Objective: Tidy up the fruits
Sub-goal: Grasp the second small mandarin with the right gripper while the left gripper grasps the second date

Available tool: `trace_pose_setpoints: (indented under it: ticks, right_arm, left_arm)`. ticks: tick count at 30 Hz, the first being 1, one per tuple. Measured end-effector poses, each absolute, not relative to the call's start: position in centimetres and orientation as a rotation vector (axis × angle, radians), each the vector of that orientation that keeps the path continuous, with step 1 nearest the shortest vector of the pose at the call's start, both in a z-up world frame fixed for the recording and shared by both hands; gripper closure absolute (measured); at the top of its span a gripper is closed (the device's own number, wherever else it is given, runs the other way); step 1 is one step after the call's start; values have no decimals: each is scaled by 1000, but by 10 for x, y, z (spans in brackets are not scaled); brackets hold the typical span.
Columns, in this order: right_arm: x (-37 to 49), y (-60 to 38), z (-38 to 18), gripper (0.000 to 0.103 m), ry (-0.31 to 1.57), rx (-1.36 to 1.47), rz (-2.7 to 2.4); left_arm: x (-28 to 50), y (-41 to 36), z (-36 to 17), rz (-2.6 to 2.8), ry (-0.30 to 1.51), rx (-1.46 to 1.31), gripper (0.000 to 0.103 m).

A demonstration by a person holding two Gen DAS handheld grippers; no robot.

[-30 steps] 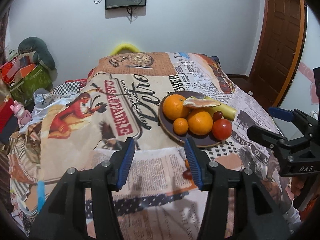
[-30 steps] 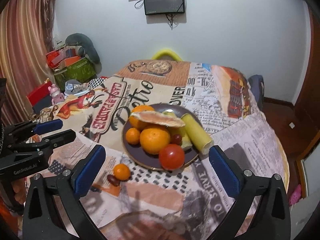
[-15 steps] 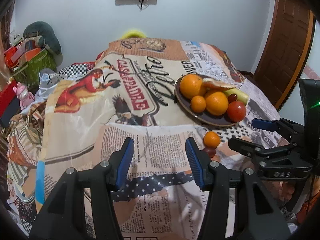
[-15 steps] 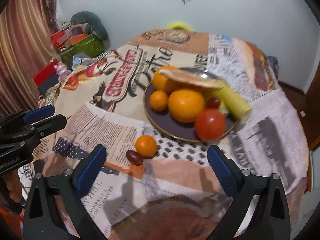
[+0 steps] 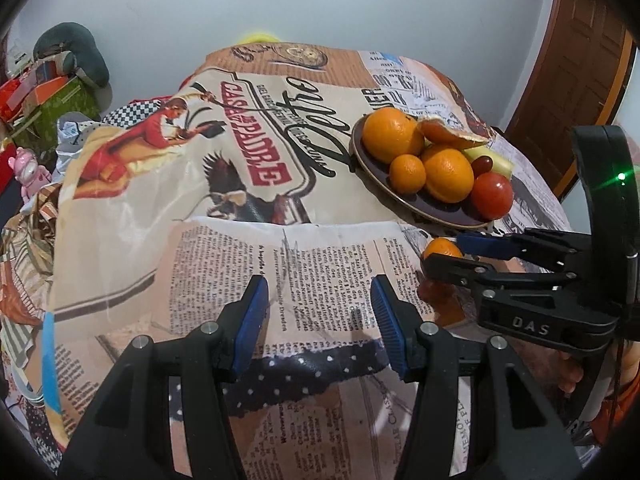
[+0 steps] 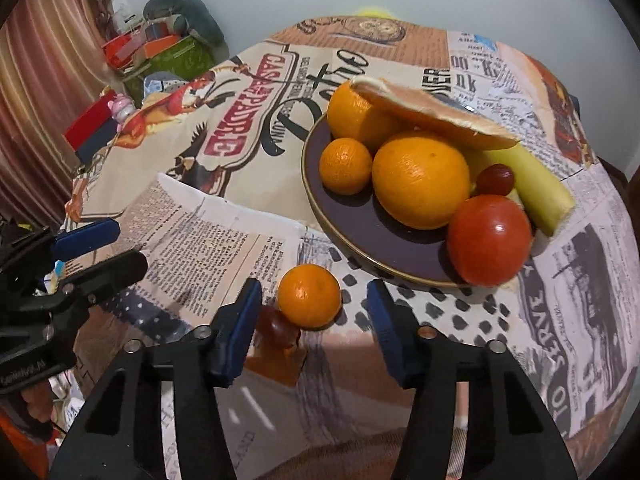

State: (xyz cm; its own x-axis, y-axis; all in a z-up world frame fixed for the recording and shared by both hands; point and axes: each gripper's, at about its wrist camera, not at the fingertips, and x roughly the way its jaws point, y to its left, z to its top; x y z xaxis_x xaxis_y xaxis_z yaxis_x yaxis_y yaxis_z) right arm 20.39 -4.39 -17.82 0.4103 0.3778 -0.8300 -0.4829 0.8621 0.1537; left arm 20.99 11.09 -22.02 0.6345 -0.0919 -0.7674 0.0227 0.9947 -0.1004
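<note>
A small mandarin (image 6: 309,295) lies on the printed tablecloth in front of a dark plate (image 6: 360,236), with a dark red grape (image 6: 276,326) touching its left side. My right gripper (image 6: 314,308) is open, its blue pads on either side of the mandarin without touching it. The plate holds two oranges (image 6: 420,184), a small mandarin (image 6: 345,165), a tomato (image 6: 489,240), a grape (image 6: 495,179), a banana (image 6: 532,188) and a piece of peel (image 6: 432,114). My left gripper (image 5: 318,316) is open and empty over the cloth, left of the plate (image 5: 384,188).
The table's round edge drops off at the right and front. Boxes, a cushion and a pink toy (image 5: 34,168) lie on the floor at the left. A wooden door (image 5: 576,80) stands at the right.
Both grippers have moved forward and down toward the table. The right gripper has closed in around the loose mandarin and its jaws have narrowed. The left gripper stays open.
</note>
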Motion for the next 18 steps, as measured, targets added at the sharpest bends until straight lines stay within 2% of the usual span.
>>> trace_pose_setpoints:
  ticks: [2,3,18]
  right_arm:
    - [206,-44,-182,70,1028,-109,560]
    - [206,-44,-182,71,1029,-99,568]
    - [189,-92,-150,71,938,-111,505]
  left_arm:
    - [213,109,-223,-73,890,-87,50]
    - [215,108,-224,-77,894,-87,50]
    - [229,60,-231,-171,935,-64,50]
